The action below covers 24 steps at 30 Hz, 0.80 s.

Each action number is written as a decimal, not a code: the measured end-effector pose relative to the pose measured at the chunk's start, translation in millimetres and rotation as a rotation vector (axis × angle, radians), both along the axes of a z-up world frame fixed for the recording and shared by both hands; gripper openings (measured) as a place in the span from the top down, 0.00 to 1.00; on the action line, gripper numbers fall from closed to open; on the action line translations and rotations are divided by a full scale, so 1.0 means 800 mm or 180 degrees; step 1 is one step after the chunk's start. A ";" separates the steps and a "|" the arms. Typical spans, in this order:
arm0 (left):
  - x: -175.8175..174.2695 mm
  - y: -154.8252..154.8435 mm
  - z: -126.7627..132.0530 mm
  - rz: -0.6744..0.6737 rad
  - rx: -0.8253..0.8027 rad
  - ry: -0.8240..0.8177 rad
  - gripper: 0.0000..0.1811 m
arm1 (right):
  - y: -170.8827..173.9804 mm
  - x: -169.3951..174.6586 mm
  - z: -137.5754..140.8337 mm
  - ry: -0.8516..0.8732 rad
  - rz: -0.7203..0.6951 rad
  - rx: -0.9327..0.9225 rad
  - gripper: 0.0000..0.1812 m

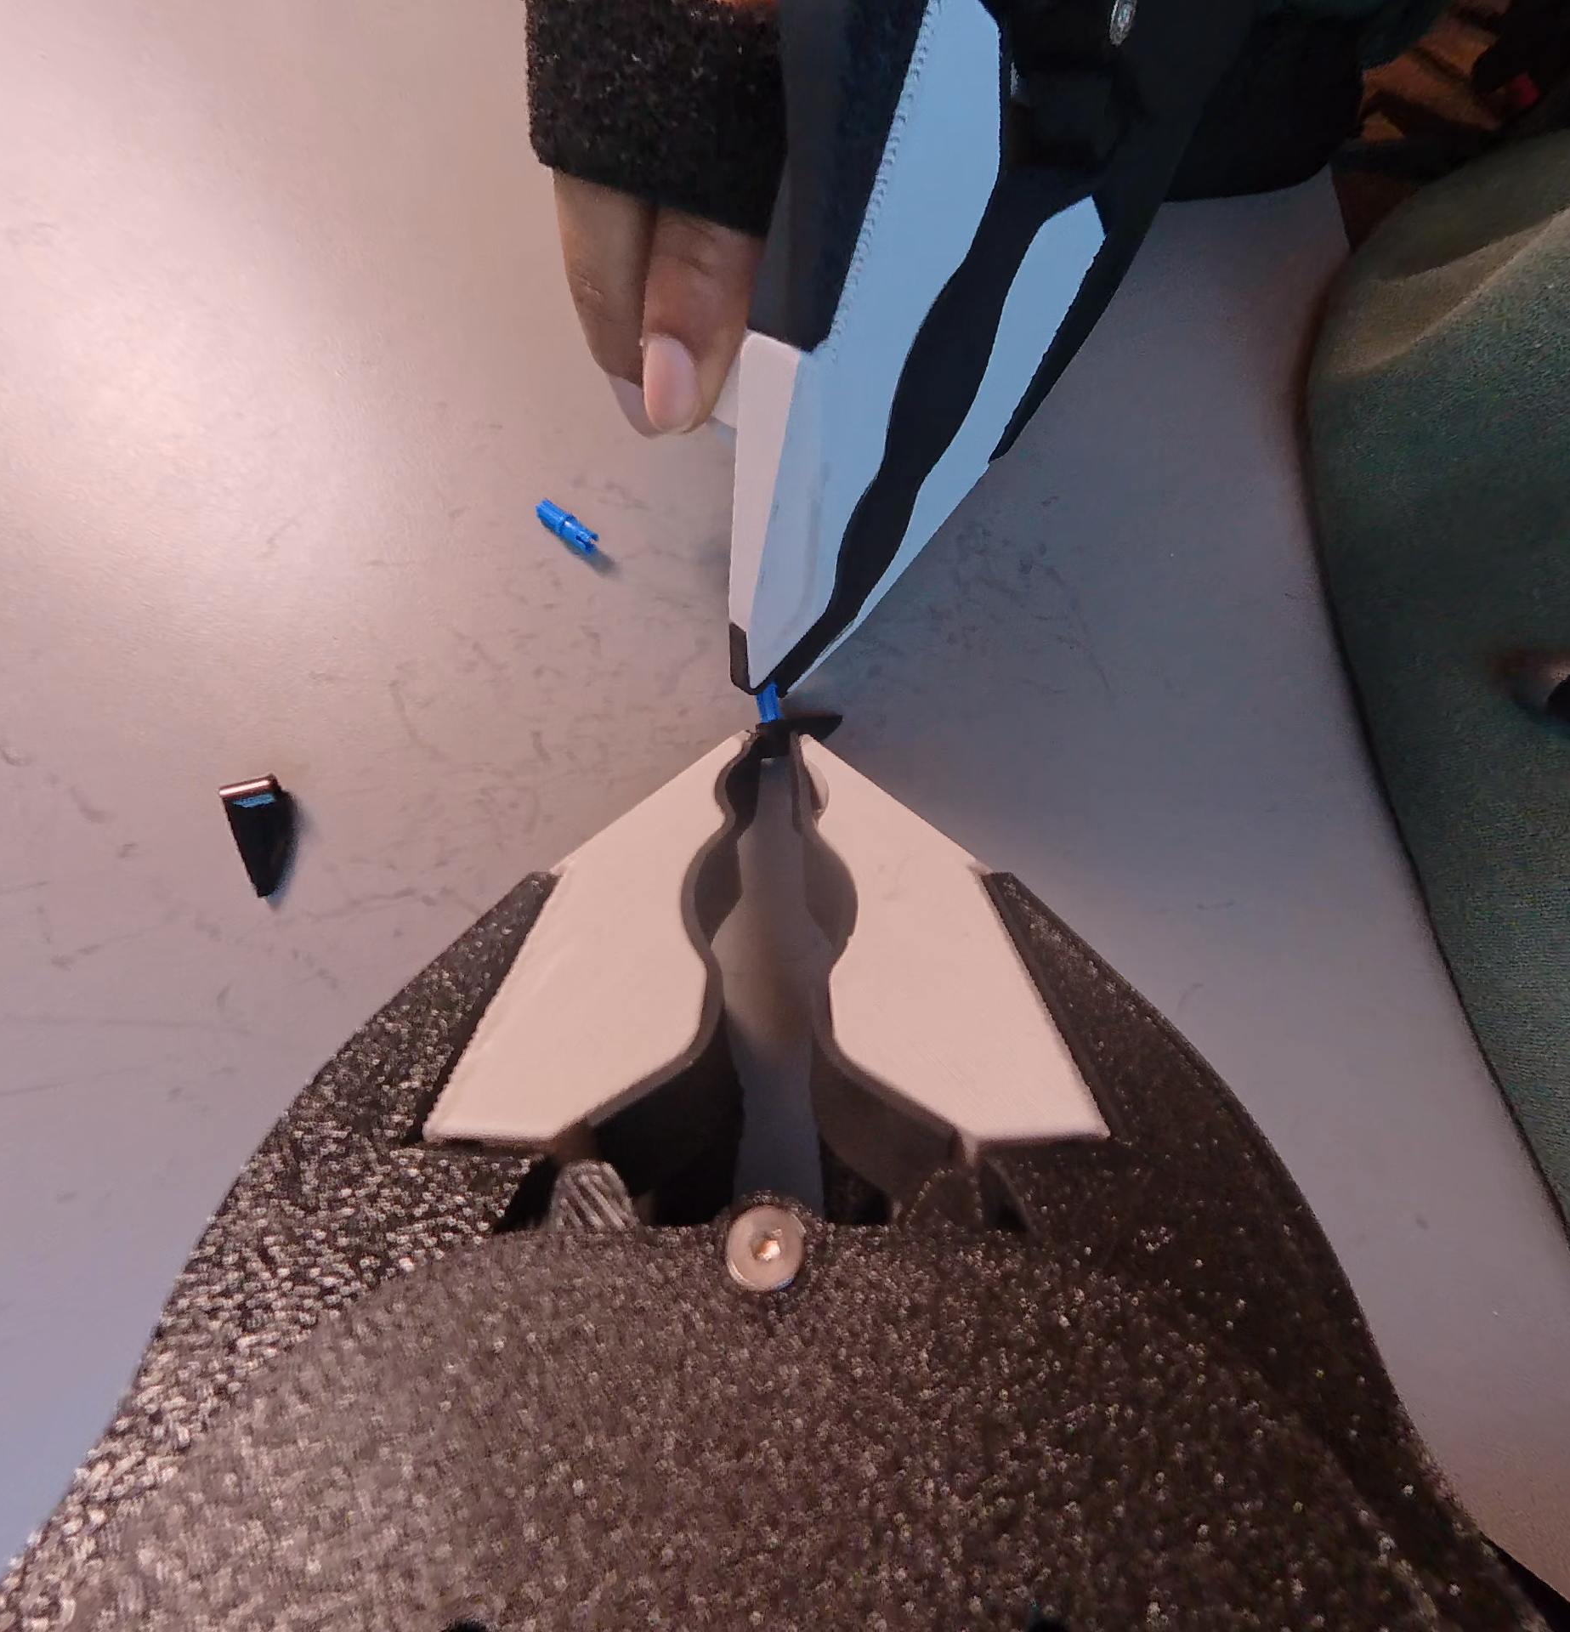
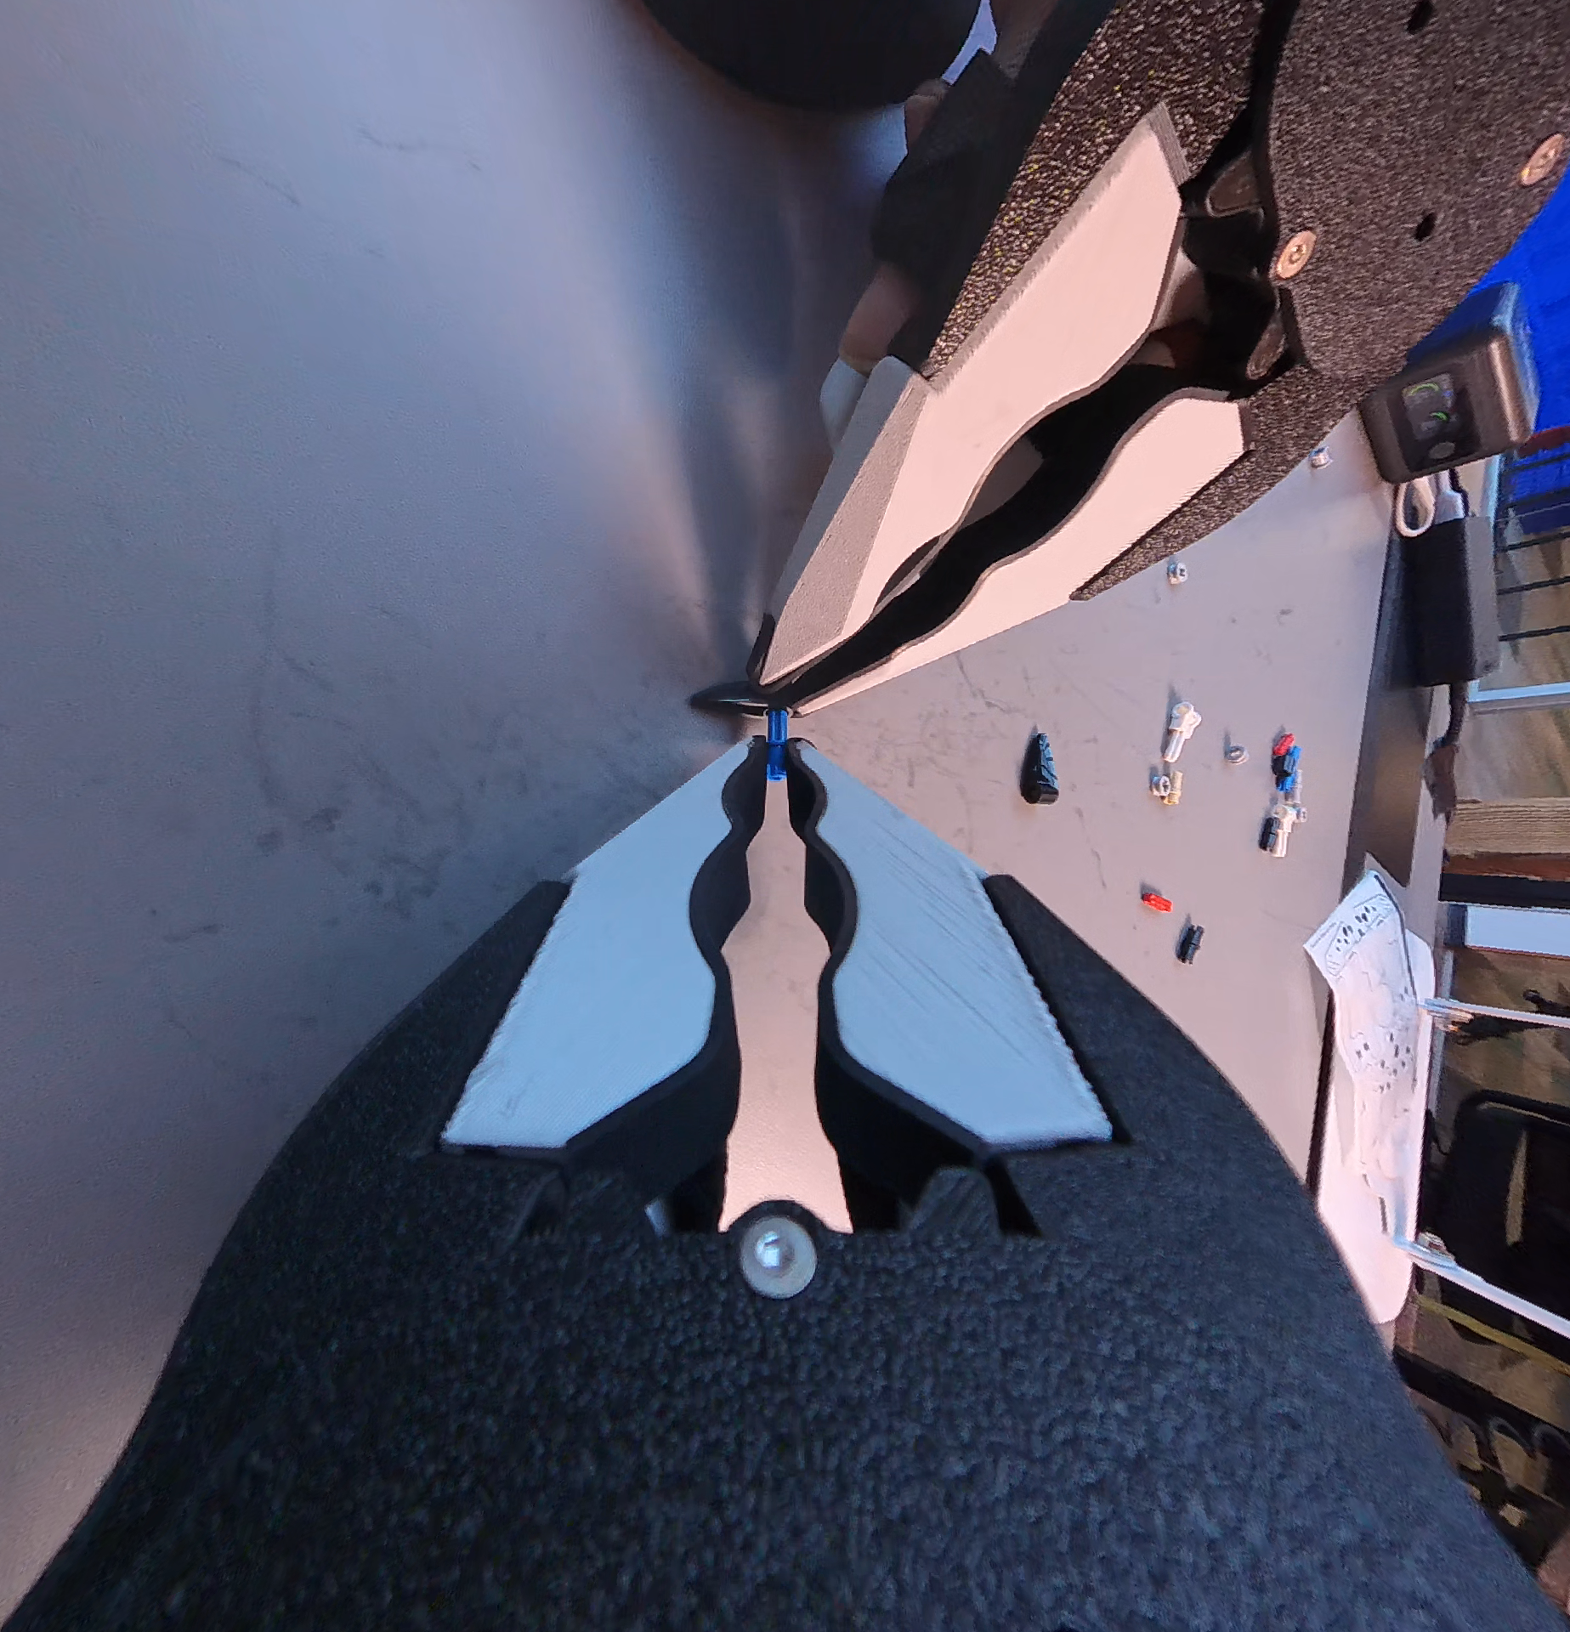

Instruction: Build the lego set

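Observation:
My left gripper [image 1: 777, 746] is shut on a small black lego piece [image 1: 803, 726]. My right gripper [image 2: 774, 751] is shut on a short blue pin [image 2: 775, 737]. The two grippers meet tip to tip above the grey table [image 1: 233, 353]. The pin's free end touches the black piece [image 2: 735, 700]. In the left wrist view the right gripper [image 1: 761, 684] comes down from the top with the blue pin [image 1: 769, 705]. In the right wrist view the left gripper [image 2: 768, 693] comes in from the upper right. How deep the pin sits is hidden.
A loose blue pin [image 1: 567, 528] and a black wedge piece [image 1: 258, 830] lie on the table to the left. In the right wrist view another black wedge [image 2: 1040, 770], several small pieces [image 2: 1284, 795] and an instruction sheet [image 2: 1373, 1016] lie near the table edge. A green seat [image 1: 1470, 618] stands at the right. My left and right fingertips are right by each other. Left tips and right tips are each some 15 centimeters from the green seat [image 1: 1470, 618].

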<state>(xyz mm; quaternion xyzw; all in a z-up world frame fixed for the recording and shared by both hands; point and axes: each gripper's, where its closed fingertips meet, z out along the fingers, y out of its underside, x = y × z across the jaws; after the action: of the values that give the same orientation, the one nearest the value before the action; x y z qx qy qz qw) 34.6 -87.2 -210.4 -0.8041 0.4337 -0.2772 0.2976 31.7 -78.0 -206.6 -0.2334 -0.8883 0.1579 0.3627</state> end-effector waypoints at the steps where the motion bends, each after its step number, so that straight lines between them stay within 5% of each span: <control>1: 0.000 0.000 0.000 0.0003 0.0000 0.0004 0.97 | 0.000 0.000 0.000 0.0014 -0.0001 0.0023 0.98; 9: 0.002 0.000 -0.001 0.0012 0.0025 0.0061 0.97 | 0.000 0.001 -0.002 -0.0038 -0.0095 0.0078 0.98; 18: -0.001 0.005 0.016 0.0020 0.0302 -0.0120 0.97 | 0.004 0.012 0.011 -0.0290 -0.0416 -0.1411 0.98; 24: 0.000 0.005 0.019 -0.0016 0.0361 -0.0152 0.97 | 0.004 0.011 0.016 -0.0355 -0.0522 -0.1683 0.98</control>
<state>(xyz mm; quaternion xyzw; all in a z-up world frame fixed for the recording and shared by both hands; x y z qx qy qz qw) 34.8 -83.4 -195.0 -0.7780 0.4435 -0.2721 0.3523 40.8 -74.9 -194.0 -0.3994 -0.8130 0.3411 0.2513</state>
